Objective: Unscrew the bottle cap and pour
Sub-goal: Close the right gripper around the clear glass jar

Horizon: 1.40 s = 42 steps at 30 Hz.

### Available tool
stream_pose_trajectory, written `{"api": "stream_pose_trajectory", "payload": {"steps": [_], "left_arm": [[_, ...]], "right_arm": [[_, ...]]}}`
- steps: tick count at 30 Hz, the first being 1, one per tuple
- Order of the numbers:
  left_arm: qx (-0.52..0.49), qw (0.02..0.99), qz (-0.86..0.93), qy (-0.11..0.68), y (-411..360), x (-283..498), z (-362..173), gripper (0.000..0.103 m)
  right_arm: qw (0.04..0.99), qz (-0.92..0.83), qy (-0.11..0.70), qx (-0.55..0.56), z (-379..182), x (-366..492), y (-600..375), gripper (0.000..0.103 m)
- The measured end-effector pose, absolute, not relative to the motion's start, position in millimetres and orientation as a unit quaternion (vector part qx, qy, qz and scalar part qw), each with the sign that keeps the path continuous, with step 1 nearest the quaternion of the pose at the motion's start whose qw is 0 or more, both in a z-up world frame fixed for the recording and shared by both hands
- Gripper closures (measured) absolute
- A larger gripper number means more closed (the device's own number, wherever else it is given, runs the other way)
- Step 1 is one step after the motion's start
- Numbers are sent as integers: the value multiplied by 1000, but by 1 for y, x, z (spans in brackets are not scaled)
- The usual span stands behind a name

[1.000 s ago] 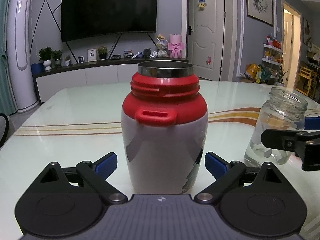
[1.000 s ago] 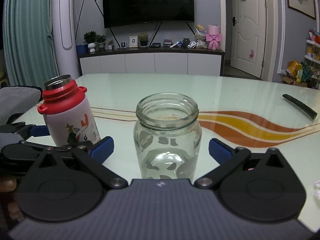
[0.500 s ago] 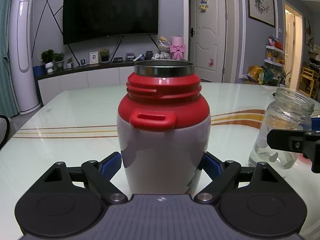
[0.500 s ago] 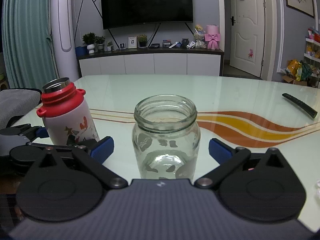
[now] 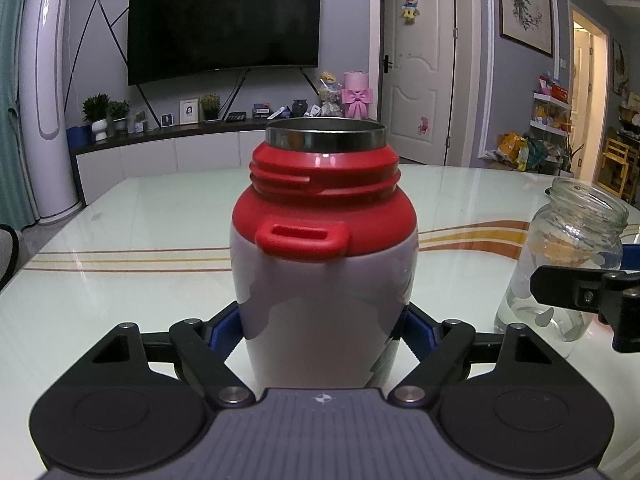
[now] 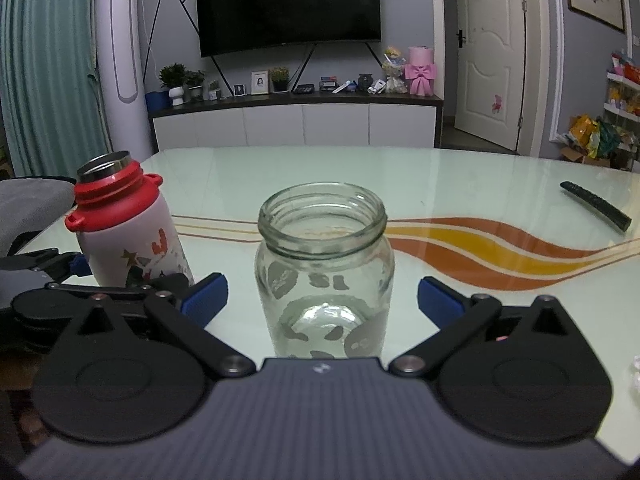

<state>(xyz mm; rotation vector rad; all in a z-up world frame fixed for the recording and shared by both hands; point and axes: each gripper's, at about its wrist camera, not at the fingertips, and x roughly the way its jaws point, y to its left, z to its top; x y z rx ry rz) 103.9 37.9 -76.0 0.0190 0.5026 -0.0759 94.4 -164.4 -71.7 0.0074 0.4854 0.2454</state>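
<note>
A white flask with a red top (image 5: pixel 324 264) and an uncapped steel mouth stands on the glass table. My left gripper (image 5: pixel 322 326) is shut on its lower body, blue pads against both sides. The flask also shows at the left of the right wrist view (image 6: pixel 128 232). A clear glass jar (image 6: pixel 324 276) with no lid stands between the spread fingers of my right gripper (image 6: pixel 322 296), which is open with gaps on both sides. The jar is at the right edge of the left wrist view (image 5: pixel 568 264). No cap is in view.
A black remote (image 6: pixel 596 210) lies on the table at the far right. The table (image 6: pixel 460 184) has an orange and yellow wave pattern. A grey chair back (image 6: pixel 28 204) stands at the left edge. A TV wall and cabinet stand beyond.
My left gripper has closed from open onto the flask's body and moved in closer. The right gripper has stayed open around the jar, nearly still.
</note>
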Motion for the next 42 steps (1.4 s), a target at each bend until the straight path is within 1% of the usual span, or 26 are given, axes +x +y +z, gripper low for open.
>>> {"api": "stream_pose_trajectory", "payload": {"steps": [20,22,24,27,29,33,39,42], "left_arm": [[2,968,-33,248,38,93,-75,20],[4,968,-33,247,38,93,-75,20],[7,968,-33,247,37,92,-76,20],[6,968,-31,247,37,92,-77,20],[6,968,-31,247,37,91,-77,20],[6,969,-29,247,36,92,-77,20],[6,969,-29,247,35,92,-74,20],[6,969,-28,247,34,92,-73,20]], "right_arm": [[958,113,263,25,-82,102,-170,1],[959,111,260,27,-83,103,-170,5],[960,110,257,26,-83,104,-170,7],[960,113,254,23,-85,104,-169,14],[960,114,255,20,-86,105,-168,16],[959,118,257,16,-89,102,-166,30],[960,119,254,13,-89,99,-168,30],[959,117,256,12,-91,99,-170,22]]}}
